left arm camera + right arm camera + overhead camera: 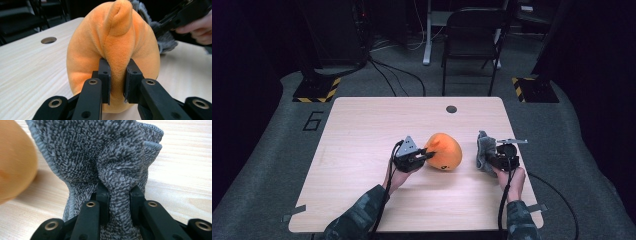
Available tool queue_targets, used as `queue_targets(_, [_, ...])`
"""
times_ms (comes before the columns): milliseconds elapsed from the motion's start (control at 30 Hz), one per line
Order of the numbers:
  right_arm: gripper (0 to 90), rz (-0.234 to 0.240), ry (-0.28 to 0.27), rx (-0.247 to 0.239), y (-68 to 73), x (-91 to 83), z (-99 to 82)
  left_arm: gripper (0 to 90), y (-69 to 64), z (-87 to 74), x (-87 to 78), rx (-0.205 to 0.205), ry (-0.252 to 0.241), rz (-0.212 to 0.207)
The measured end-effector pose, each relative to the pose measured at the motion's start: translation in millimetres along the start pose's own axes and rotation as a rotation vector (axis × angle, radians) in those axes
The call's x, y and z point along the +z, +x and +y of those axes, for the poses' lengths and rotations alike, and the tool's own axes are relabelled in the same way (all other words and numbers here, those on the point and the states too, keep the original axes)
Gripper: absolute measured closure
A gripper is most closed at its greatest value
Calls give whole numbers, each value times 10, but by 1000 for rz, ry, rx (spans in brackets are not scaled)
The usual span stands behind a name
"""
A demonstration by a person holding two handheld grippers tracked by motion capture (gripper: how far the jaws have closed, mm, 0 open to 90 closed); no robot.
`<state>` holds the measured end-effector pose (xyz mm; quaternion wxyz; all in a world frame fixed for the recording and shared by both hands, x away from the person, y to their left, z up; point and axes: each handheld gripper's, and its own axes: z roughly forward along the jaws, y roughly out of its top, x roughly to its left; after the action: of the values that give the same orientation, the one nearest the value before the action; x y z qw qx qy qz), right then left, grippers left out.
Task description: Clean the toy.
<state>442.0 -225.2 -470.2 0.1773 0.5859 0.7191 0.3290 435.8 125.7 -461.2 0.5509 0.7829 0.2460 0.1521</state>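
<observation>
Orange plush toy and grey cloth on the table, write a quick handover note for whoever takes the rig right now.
Left gripper: shut on a fold of the orange plush toy, near the middle of the table.
Right gripper: shut on a bunched fold of the grey cloth, just right of the toy.
Done: both things gripped.
Left: bring cloth and toy together, probably to wipe the toy; contact between them can't be confirmed.

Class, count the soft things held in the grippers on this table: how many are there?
2: an orange plush toy pinched by the left gripper, a grey cloth pinched by the right gripper.
</observation>
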Motion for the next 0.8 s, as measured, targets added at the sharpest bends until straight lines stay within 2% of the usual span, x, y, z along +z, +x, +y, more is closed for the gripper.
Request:
queue_targets(100, [757, 8, -2, -14, 30, 1, 10, 784, -33, 91, -59, -50, 40, 18])
queue_targets(133, [758, 13, -6, -17, 46, -3, 16, 784, -30, 115, -67, -48, 69, 17])
queue_targets(167, [762, 18, -8, -12, 66, -17, 24, 783, -41, 122, -64, -59, 78, 27])
queue_targets(267, [767, 51, -36, -23, 121, -102, 76, 782, -53, 116, 17, -81, 122, 53])
queue_targets(333, [768, 77, -65, -36, 215, -198, 139, 780, -67, 93, 92, -92, 156, 59])
queue_targets(433, [767, 137, -97, -68, 444, -341, 237, 776, -107, 83, 152, -81, 170, 64])
queue_targets(500, [766, 201, -128, -108, 683, -409, 296, 769, -125, 94, 159, -64, 170, 69])
queue_targets(567, [765, 247, -141, -138, 903, -417, 317, 763, -129, 88, 164, -59, 174, 62])
queue_targets(600, [764, 258, -140, -170, 1001, -394, 321, 761, -136, 82, 169, -56, 176, 62])
queue_targets(667, [763, 261, -136, -200, 1179, -330, 301, 761, -151, 81, 171, -34, 178, 61])
queue_targets(700, [762, 246, -117, -225, 1235, -276, 289, 761, -166, 75, 180, -24, 184, 65])
queue_targets(767, [764, 197, -111, -254, 1280, -196, 248, 761, -171, 45, 198, -17, 191, 64])
queue_targets(800, [765, 200, -103, -253, 1271, -174, 239, 762, -165, 26, 206, -23, 192, 53])
